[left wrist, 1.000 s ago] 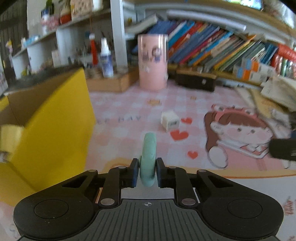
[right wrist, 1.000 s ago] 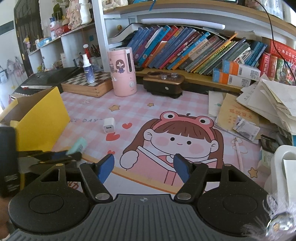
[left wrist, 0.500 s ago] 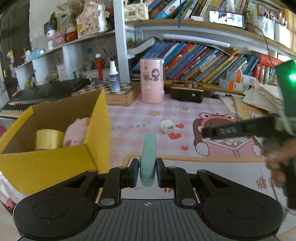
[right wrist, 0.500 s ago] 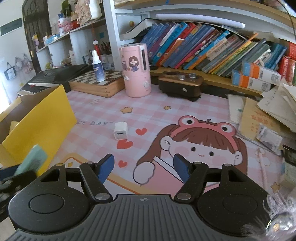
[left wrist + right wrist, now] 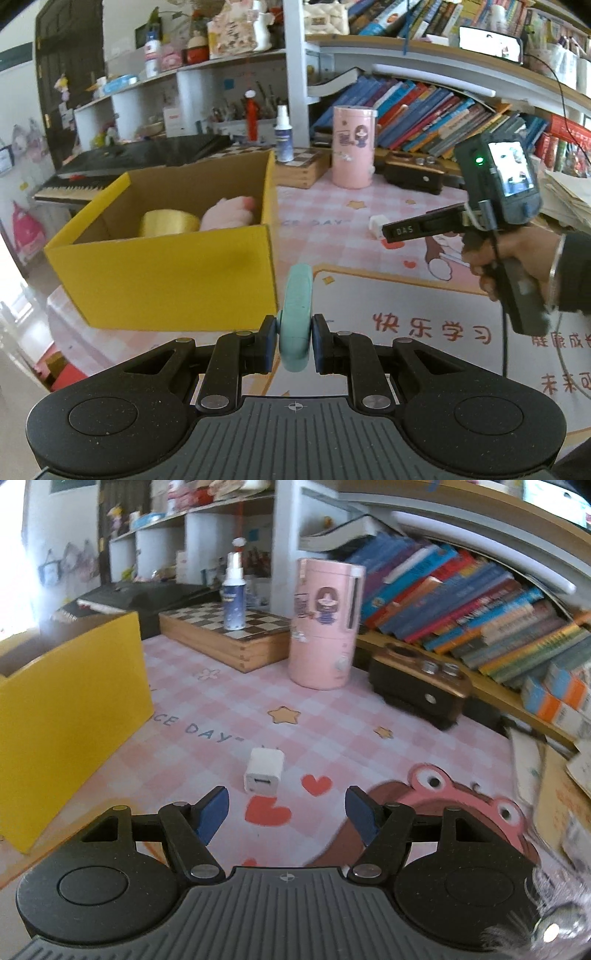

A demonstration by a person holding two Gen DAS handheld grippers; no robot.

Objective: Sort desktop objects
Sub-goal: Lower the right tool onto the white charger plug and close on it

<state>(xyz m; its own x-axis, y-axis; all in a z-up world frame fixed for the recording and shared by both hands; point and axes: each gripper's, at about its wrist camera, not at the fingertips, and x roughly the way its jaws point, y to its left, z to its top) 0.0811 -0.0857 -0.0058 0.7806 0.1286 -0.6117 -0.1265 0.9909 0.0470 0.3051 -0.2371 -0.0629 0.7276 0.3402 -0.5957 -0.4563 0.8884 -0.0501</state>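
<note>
My left gripper point(image 5: 294, 338) is shut on a flat mint-green object point(image 5: 297, 310), held upright in the air in front of the yellow cardboard box point(image 5: 166, 273). The box holds a yellow tape roll point(image 5: 168, 223) and a pink plush toy point(image 5: 229, 214). My right gripper point(image 5: 286, 814) is open and empty, low over the pink mat, with a white charger cube point(image 5: 264, 771) just ahead between its fingers. In the left wrist view the right gripper point(image 5: 402, 232) hangs over the mat next to the cube point(image 5: 376, 225).
A pink cylinder point(image 5: 323, 624), a wooden chessboard box point(image 5: 229, 635) with a spray bottle point(image 5: 232, 594), and a dark brown device point(image 5: 421, 690) stand at the back. Books line the shelf behind. Papers pile at the right edge. The yellow box point(image 5: 70, 709) stands left.
My left gripper has risen and pulled back with the mint-green object, so the box interior now shows. My right gripper has moved forward and down toward the white charger cube.
</note>
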